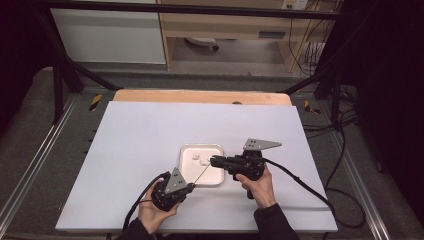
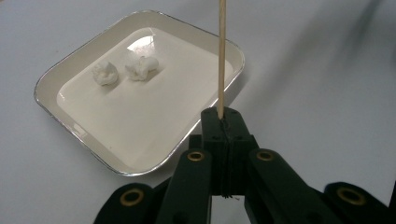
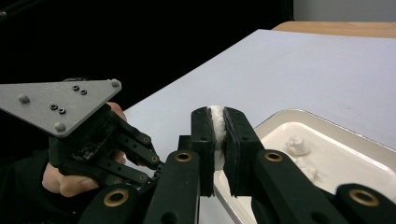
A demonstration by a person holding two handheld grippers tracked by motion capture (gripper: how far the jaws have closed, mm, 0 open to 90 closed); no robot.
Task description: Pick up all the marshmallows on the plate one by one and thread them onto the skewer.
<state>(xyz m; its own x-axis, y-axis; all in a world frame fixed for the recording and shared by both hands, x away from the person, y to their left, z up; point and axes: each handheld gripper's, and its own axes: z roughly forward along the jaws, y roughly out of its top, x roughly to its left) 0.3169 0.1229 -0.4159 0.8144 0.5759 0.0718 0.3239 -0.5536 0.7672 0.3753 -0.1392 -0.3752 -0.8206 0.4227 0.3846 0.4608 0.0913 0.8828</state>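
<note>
Pinching white lump point(image 3: 217, 135) between right gripper point(image 3: 217, 122) jaws, above tray point(image 3: 373, 144)

Left gripper point(image 2: 221, 116) at bottom centre of frame, jaws pressed together on a thin wooden skewer point(image 2: 222, 56). Skewer running straight up from the jaw tips and out at the top edge. White tray point(image 2: 56, 79) at upper left on a pale table point(image 2: 327, 70), with glossy base. Two small white lumps point(image 2: 123, 71) side by side in the tray's upper part, near each other, well apart from the skewer.
</note>
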